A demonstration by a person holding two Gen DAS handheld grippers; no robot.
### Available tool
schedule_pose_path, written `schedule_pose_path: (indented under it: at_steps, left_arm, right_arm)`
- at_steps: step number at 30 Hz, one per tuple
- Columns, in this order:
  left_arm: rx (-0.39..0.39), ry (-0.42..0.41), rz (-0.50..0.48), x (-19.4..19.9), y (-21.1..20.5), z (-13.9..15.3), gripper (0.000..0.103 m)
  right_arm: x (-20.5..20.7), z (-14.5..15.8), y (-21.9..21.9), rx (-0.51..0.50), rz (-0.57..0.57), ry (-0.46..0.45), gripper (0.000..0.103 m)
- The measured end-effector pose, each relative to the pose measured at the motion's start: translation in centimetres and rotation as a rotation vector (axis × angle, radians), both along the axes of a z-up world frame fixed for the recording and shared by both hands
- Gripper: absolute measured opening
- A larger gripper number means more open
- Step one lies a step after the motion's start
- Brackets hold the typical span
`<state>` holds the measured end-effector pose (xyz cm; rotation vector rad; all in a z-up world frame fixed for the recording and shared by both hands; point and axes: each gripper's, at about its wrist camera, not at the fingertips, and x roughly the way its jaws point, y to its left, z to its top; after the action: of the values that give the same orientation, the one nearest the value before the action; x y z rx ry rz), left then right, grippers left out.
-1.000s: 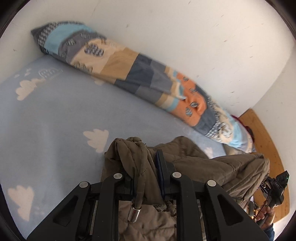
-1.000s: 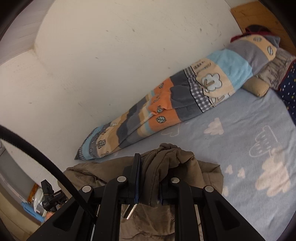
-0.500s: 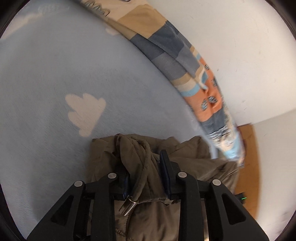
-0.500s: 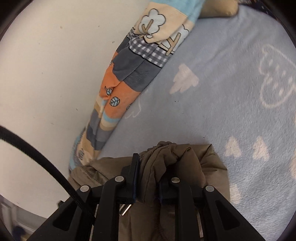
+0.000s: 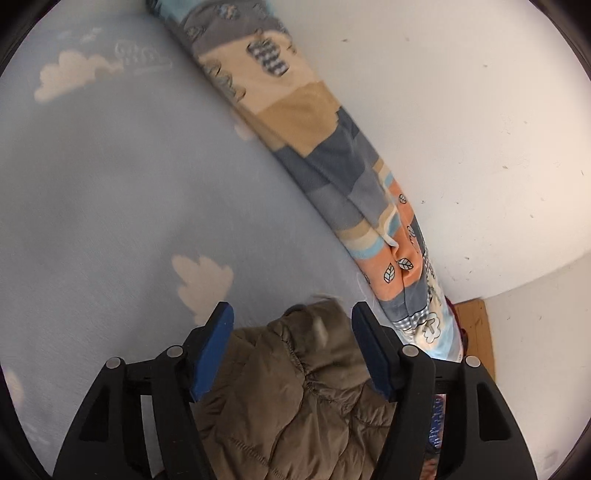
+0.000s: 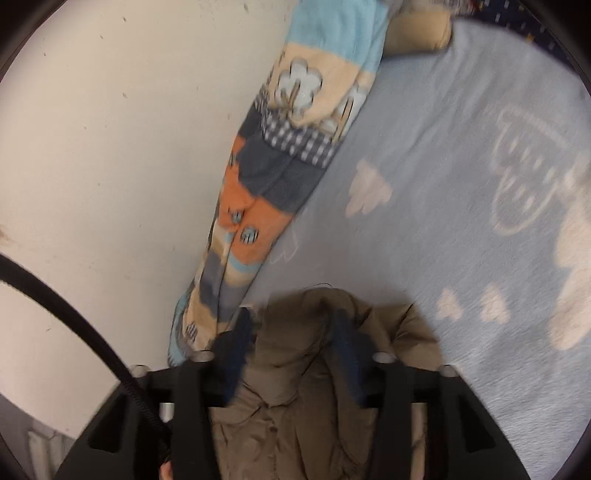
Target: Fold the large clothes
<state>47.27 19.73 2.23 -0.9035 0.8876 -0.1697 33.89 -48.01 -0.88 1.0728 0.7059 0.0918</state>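
Note:
An olive-brown quilted jacket (image 5: 295, 384) lies on the light blue bed sheet (image 5: 110, 206). In the left wrist view my left gripper (image 5: 291, 314) is open, its blue-padded fingers standing wide on either side of the jacket's top edge, not pinching it. In the right wrist view the jacket (image 6: 314, 369) lies bunched below my right gripper (image 6: 291, 321), which is also open, with the fabric between its spread fingers. The right view is blurred by motion.
A rolled patchwork blanket (image 5: 332, 162) lies along the white wall (image 5: 461, 110); it also shows in the right wrist view (image 6: 280, 158). A tan pillow (image 6: 417, 33) sits at the head of the bed. A wooden bed frame (image 5: 476, 332) shows by the wall corner.
Both grippers were shut on the jacket's edge and have opened, letting the fabric go. The jacket has dropped onto the sheet. Both cameras have tilted down toward the bed.

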Motion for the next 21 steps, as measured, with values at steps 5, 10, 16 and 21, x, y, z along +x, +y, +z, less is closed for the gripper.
schedule_pose_path:
  at_steps: [5, 10, 16, 21]
  left_arm:
    - [0.252, -0.171, -0.166, -3.3, -5.5, 4.6, 0.065]
    - [0.419, -0.326, -0.461, -8.3, -16.6, 6.5, 0.065]
    - [0.642, -0.338, -0.608, -9.0, -28.0, 3.9, 0.065]
    - [0.688, -0.134, -0.577, -3.5, -28.6, -2.2, 0.068]
  right_arm:
    - [-1.7, 4.8, 2.5, -0.238, 0.074, -0.071, 0.064]
    - [-3.7, 7.6, 14.3, -0.514, 0.363, -0.173, 0.027]
    - [-4.0, 4.4, 25.0, -0.723, 0.565, -0.175, 0.025]
    - [-0.7, -0.2, 27.0, -0.835, 0.558, -0.072, 0.025]
